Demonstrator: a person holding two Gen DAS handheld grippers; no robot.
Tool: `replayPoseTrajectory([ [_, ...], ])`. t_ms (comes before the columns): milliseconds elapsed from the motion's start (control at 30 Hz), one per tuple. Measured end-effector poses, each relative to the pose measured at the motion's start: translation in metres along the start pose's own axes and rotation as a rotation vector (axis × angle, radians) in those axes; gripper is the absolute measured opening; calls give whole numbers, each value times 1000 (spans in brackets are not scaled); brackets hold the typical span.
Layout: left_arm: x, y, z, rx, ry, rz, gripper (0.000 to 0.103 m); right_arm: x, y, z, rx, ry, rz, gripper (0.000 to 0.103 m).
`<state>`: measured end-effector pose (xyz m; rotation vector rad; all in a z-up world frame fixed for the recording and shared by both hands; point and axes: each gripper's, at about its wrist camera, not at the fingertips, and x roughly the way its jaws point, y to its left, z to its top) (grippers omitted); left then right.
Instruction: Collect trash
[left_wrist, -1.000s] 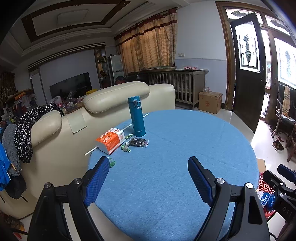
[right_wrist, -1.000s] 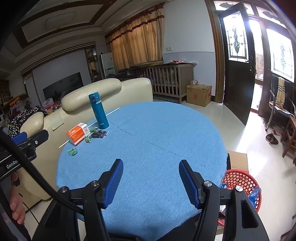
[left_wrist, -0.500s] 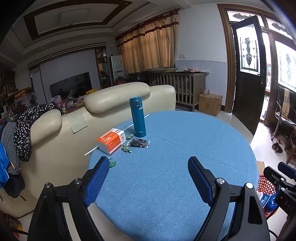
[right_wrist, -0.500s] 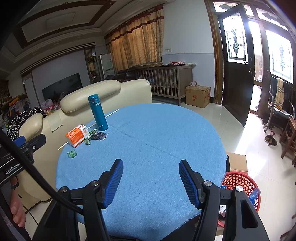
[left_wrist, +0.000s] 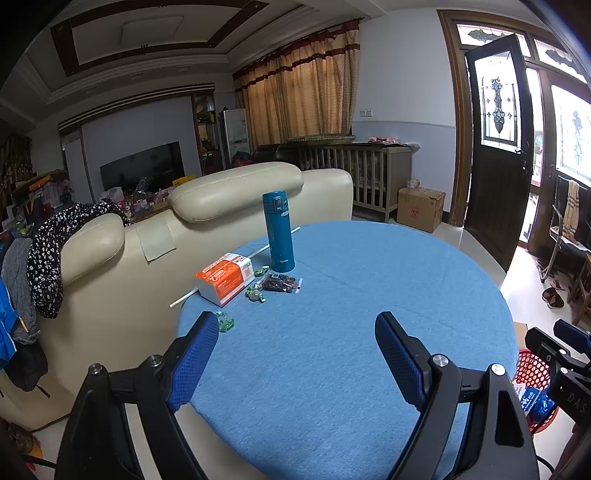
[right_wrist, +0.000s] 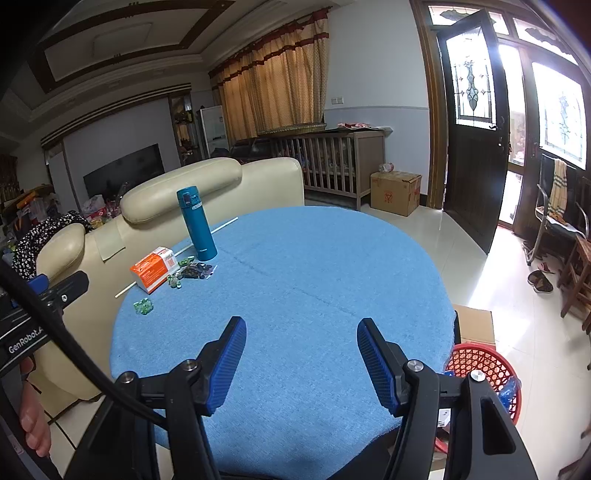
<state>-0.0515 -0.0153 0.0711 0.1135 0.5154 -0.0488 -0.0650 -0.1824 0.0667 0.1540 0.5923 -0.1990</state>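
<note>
Trash lies at the far left of the round blue table (left_wrist: 369, 295): an orange and white box (left_wrist: 224, 277), a clear packet of dark pieces (left_wrist: 281, 283), green wrappers (left_wrist: 255, 294) and one more green wrapper (left_wrist: 224, 320) close to the left gripper's left finger. In the right wrist view the same box (right_wrist: 152, 268), packet (right_wrist: 195, 271) and lone wrapper (right_wrist: 143, 306) show. My left gripper (left_wrist: 297, 334) hangs open over the near table edge, empty. My right gripper (right_wrist: 301, 339) is open too, with only tablecloth between its fingers. A red basket (right_wrist: 487, 373) with trash stands on the floor at the right.
A teal flask (left_wrist: 279, 230) stands upright behind the trash, with a thin white stick (left_wrist: 236, 266) lying beside it. A cream sofa (left_wrist: 147, 251) backs onto the table's left edge. A cardboard box (right_wrist: 476, 326) sits beside the basket. A hand (right_wrist: 31, 417) holds the left gripper.
</note>
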Motion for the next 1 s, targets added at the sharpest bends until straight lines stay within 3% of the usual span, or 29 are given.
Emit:
replayPoseTrajectory([
  [667,39,-13,10,50,56,-55,87,48,-11,13,40,59,-29,67],
  [1000,106,-28,4,63,166,-102,87,106,-28,8,55,130,-60,67],
])
